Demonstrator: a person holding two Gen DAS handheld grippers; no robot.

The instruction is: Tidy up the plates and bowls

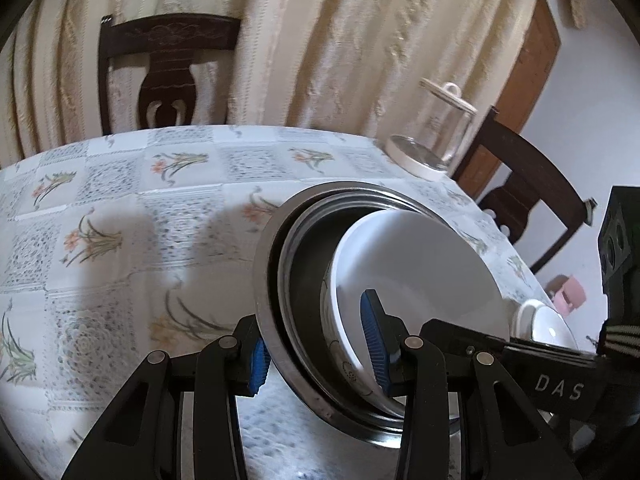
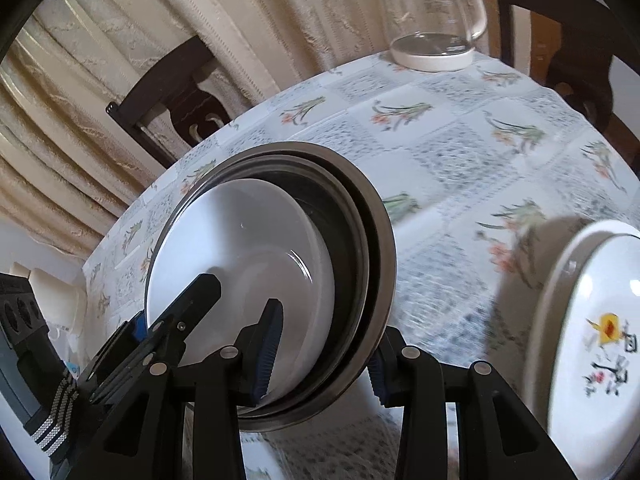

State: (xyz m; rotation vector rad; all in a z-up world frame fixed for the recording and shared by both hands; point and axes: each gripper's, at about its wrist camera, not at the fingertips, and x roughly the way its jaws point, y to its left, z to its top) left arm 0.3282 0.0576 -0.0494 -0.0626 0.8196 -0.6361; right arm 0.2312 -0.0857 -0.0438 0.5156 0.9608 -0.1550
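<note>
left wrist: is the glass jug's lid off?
No. The glass jug stands at the table's far edge with its white lid seated on top.

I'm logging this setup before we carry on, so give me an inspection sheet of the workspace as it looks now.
Surface: table under a flowered tablecloth.
Job's things: white bowl nested in stacked metal bowls, the stack tilted; painted dish apart from it.
Clutter: lidded glass jug on a white base at the far edge.
Grippers: left claw and right claw each clamp the stack's rim, from opposite sides.
Cables: nothing seen.
Surroundings: dark wooden chair, cream curtains, brown door.
</note>
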